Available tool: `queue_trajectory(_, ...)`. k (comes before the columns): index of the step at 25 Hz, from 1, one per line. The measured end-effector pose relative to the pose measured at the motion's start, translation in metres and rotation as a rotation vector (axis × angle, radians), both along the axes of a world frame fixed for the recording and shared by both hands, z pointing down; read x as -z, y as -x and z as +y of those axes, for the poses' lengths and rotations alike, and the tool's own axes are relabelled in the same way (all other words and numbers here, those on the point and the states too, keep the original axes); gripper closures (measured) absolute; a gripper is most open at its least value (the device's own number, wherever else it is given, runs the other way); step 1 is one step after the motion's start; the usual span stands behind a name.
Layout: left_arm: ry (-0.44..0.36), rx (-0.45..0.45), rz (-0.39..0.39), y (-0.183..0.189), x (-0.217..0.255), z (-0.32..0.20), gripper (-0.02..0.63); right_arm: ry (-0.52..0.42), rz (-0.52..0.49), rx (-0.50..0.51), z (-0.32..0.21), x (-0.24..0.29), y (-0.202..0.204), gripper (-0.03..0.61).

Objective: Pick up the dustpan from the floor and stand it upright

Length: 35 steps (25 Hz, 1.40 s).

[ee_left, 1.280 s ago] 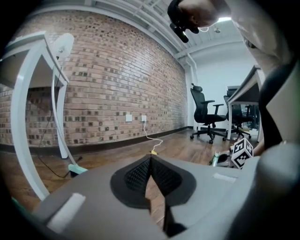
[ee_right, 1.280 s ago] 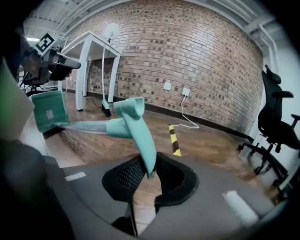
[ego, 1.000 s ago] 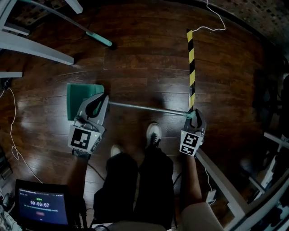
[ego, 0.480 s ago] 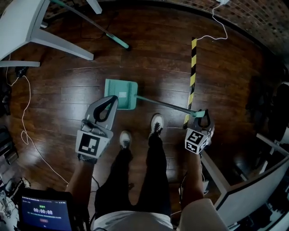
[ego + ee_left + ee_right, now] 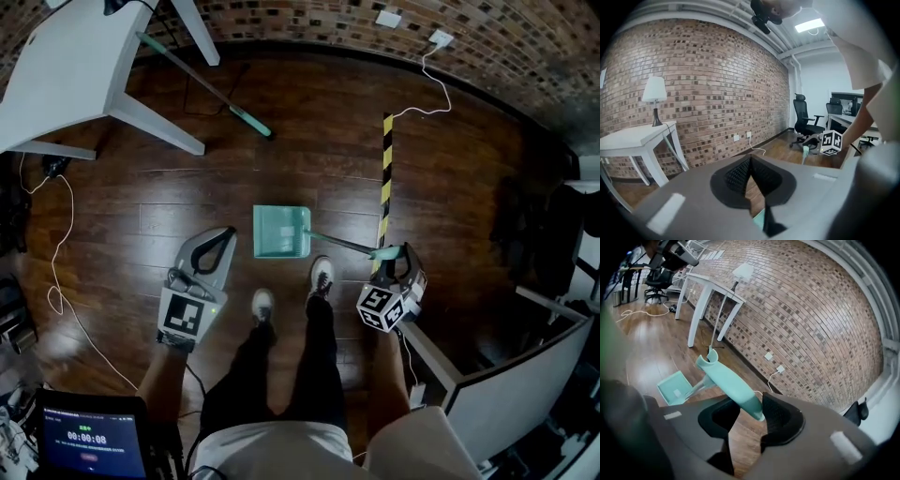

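Observation:
The teal dustpan [image 5: 281, 232] rests with its pan on the dark wood floor just ahead of the person's feet. Its thin shaft slopes up and to the right, to the teal handle grip [image 5: 729, 383]. That grip lies between the jaws of my right gripper [image 5: 394, 255] [image 5: 750, 414]. The jaws are opening: the grip leans on the right-hand pad [image 5: 780, 416], and a gap shows on the other side. My left gripper [image 5: 214, 246] [image 5: 750, 161] hangs left of the pan, clear of it, with its tips together and nothing in them.
A white table [image 5: 66, 75] stands at the far left, with a teal-tipped broom [image 5: 211, 84] leaning by it. Yellow-black tape [image 5: 384, 178] runs along the floor toward the brick wall. There are a white cable [image 5: 56, 253] on the left, a white desk frame [image 5: 525, 366] on the right and office chairs [image 5: 806, 122].
Both grippers have risen. The pan has swung from the left to in front of the feet, and the handle end has lifted. The left gripper, earlier at the pan's edge, is now apart from it.

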State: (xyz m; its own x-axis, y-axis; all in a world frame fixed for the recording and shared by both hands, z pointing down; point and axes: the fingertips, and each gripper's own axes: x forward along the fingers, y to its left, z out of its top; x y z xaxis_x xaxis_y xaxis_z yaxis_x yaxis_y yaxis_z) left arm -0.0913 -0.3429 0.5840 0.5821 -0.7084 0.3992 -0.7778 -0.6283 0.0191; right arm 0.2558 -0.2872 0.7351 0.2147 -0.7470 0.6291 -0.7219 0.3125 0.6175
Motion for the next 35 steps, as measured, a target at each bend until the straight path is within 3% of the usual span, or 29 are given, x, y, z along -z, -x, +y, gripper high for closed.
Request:
queue_trajectory(4, -0.036, -0.041, -0.016, 0.007, 0.022, 0.011, 0.612, 0.062, 0.08, 0.169, 0.0, 0.01, 0.04, 0.399)
queue_trajectory(8, -0.047, -0.027, -0.017, 0.024, 0.047, 0.021, 0.612, 0.137, 0.056, 0.251, 0.006, 0.021, 0.08, 0.363)
queue_trajectory(15, -0.084, -0.002, -0.021, 0.05, 0.062, 0.04, 0.612, 0.201, 0.005, 0.214, 0.032, 0.026, 0.116, 0.343)
queue_trajectory(21, -0.107, 0.029, 0.002, 0.061, 0.085, 0.057, 0.612, 0.247, -0.039, 0.167, 0.067, 0.037, 0.119, 0.339)
queue_trajectory(27, -0.133, 0.045, -0.005, 0.072, 0.099, 0.077, 0.612, 0.277, 0.008, 0.266, 0.09, 0.047, 0.108, 0.316)
queue_trajectory(32, -0.145, 0.045, 0.021, 0.076, 0.115, 0.102, 0.612, 0.253, 0.036, 0.277, 0.111, 0.078, 0.095, 0.325)
queue_trajectory(35, -0.158, 0.048, 0.058, 0.078, 0.135, 0.116, 0.612, 0.173, 0.014, 0.226, 0.124, 0.115, 0.095, 0.344)
